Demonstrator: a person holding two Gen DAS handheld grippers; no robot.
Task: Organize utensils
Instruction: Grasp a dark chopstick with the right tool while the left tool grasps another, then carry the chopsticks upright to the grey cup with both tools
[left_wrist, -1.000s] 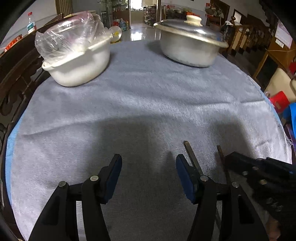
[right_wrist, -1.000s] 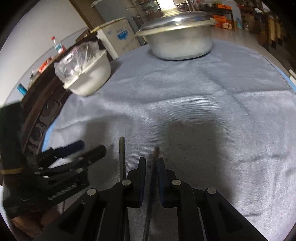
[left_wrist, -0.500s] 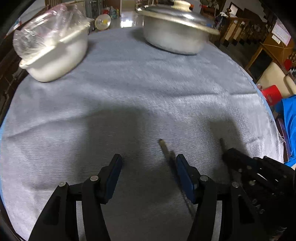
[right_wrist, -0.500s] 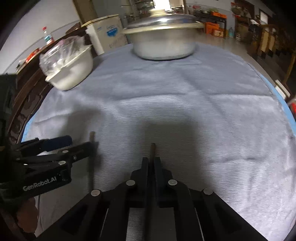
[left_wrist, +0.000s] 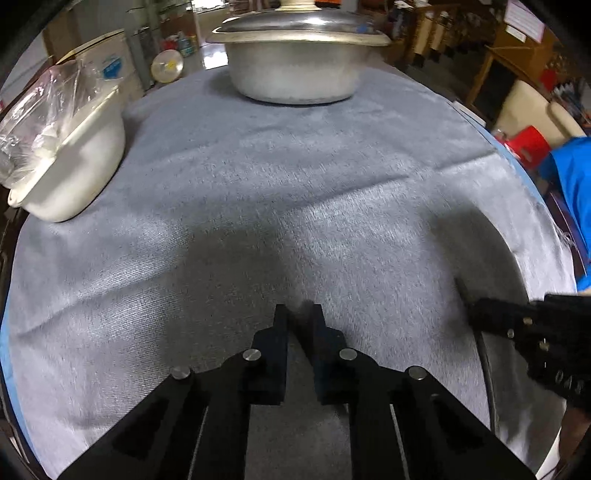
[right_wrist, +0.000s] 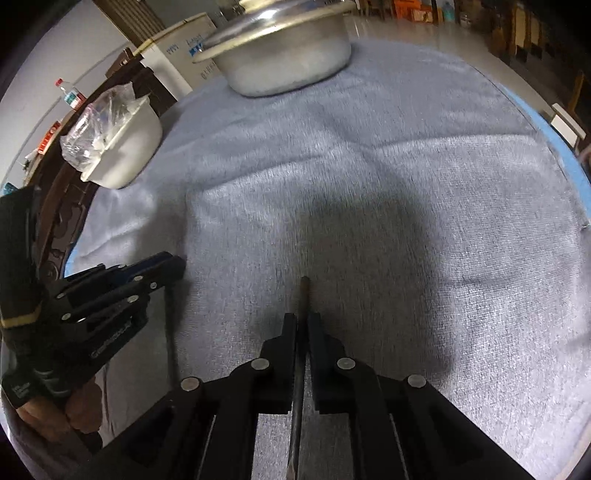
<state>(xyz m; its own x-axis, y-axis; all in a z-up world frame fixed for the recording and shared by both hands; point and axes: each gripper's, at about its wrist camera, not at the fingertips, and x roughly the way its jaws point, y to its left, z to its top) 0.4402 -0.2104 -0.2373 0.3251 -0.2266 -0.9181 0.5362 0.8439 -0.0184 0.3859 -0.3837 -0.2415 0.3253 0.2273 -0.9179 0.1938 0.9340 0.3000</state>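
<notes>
Left claw (left_wrist: 297, 314) nearly closed on one chopstick (right_wrist: 170, 332), hold barely visible. Right claw (right_wrist: 302, 321) clamps second chopstick (right_wrist: 303, 295), tip poking past the pads. Thin rods; a slight twist could let either slip onto the cloth-covered bench (left_wrist: 332, 192). Plastic-wrapped white bowl (left_wrist: 70, 166) left, lidded metal pot (left_wrist: 295, 66) far centre; neither obstructs.
</notes>
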